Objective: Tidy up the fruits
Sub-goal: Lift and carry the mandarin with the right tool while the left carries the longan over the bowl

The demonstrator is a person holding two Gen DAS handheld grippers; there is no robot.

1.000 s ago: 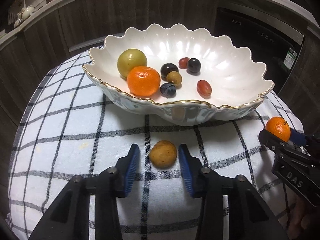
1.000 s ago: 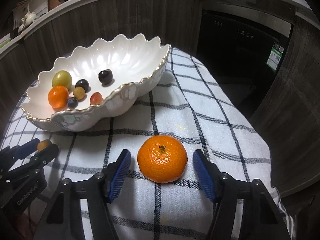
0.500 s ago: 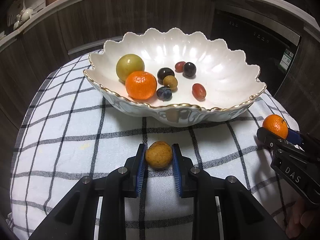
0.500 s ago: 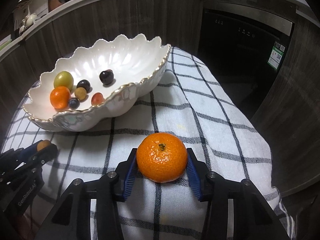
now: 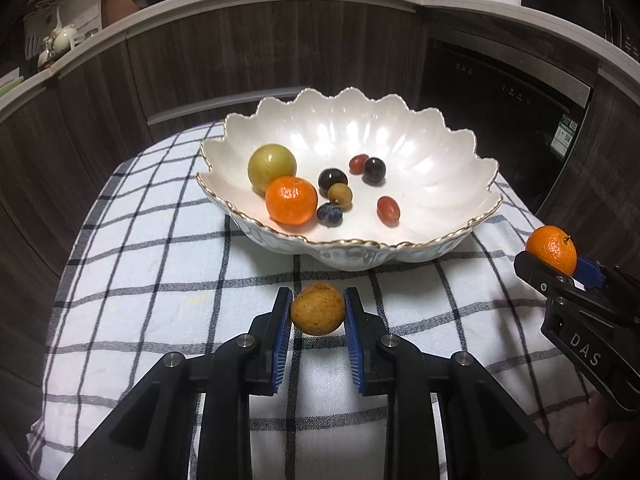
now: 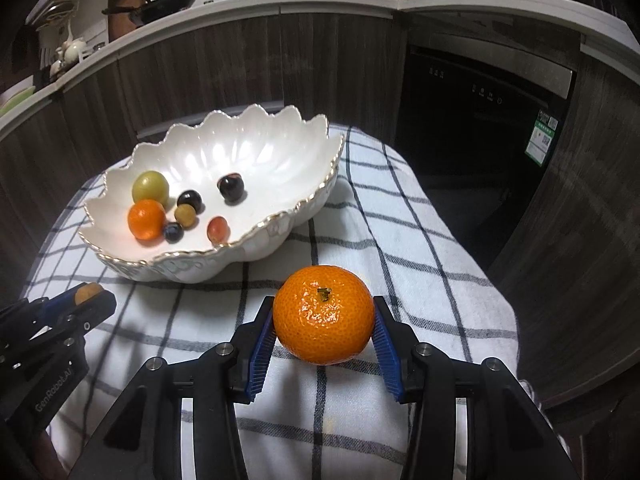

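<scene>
Left wrist view looks down a slope over the table (image 5: pixel 160 320), which is draped in a white cloth with a dark grid check (image 5: pixel 132 264). On that cloth sits the landmark, a wide white scalloped ceramic bowl with a gold rim (image 5: pixel 424 136), and every place below is told from it.

Just in front of the bowl's near rim, the left tongs (image 5: pixel 317 312) point downward and forward, their black arms spreading from the bottom of the picture. The blue pads are closed on a small round tan-brown fruit (image 5: pixel 318 309), gripping it on both sides with its shadow on the cloth beneath.

To the right of the bowl, and in front of its right end in the right wrist view, the right tongs (image 6: pixel 324 322) tilt down in the same way. Their blue pads press both sides of a round orange mandarin (image 6: pixel 324 314), stem upward, held clear of the cloth.

Inside the bowl, toward its left half, lie a yellow-green round fruit (image 5: pixel 272 166), a second orange mandarin (image 5: pixel 291 200) touching it, and several small dark and red grapes (image 5: pixel 374 169) beside a small tan fruit (image 5: pixel 340 194).
</scene>
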